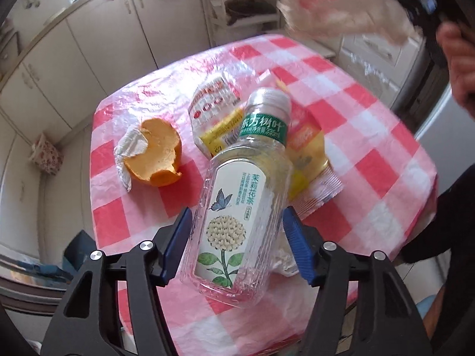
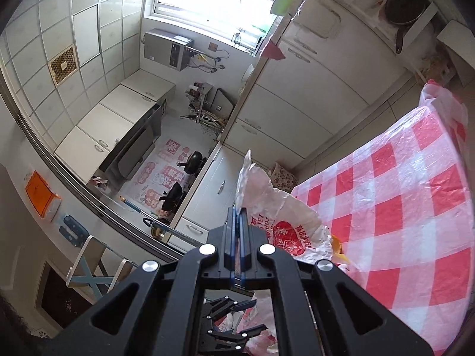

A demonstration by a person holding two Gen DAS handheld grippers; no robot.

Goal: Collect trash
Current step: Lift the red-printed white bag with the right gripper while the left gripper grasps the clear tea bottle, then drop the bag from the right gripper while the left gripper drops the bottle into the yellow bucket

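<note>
In the left wrist view my left gripper is shut on a clear plastic tea bottle with a flower label and green neck band, held above the table. Below it lie an orange peel, a white-and-red wrapper and a yellow snack packet. In the right wrist view my right gripper is shut on the edge of a white plastic bag with red print, held up at the table's near edge. The same bag shows blurred at the top of the left view.
The table wears a red-and-white checked plastic cloth. Cream cabinets line the far wall. A person's hand is at the right edge. A kitchen floor with a printed mat lies beside the table.
</note>
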